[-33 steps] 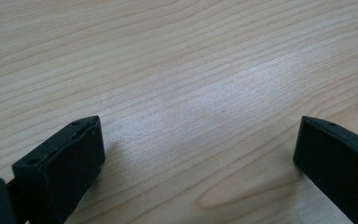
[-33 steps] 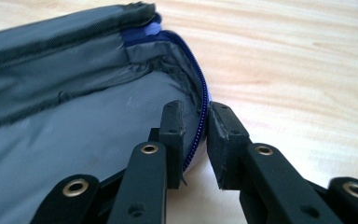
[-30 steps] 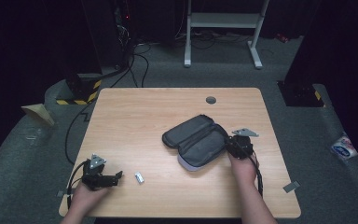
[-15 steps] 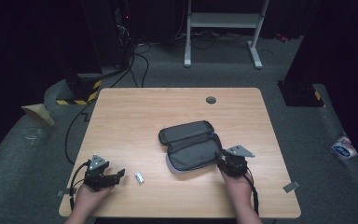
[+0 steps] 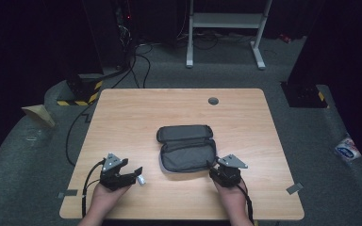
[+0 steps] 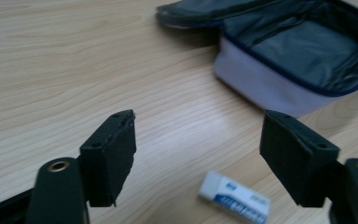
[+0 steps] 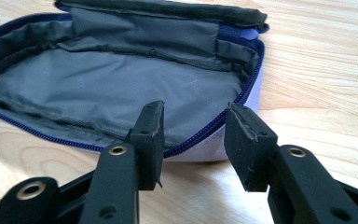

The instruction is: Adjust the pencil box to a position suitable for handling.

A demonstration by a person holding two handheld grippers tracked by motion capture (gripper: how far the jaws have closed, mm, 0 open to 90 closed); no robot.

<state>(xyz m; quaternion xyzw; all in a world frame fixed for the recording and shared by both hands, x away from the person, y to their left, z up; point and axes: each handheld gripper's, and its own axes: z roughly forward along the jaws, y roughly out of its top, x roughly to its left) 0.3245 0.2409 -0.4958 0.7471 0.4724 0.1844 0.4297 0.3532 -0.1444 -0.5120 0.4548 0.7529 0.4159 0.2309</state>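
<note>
A dark fabric pouch lies unzipped in the middle of the wooden table, its lid folded back away from me. Its grey lining and blue zipper show in the right gripper view. My right gripper is open, its jaws on either side of the pouch's near right rim without closing on it. A small white eraser lies on the table left of the pouch. My left gripper is open wide just over the eraser, holding nothing.
A round cable hole sits near the table's far edge. Black cables hang off the left side onto the floor. A white metal stand is beyond the table. Both hands rest close to the near edge.
The pouch has slid left and turned from a slant to nearly level, with the right gripper moving left and toward me at its rim. The left gripper has barely moved.
</note>
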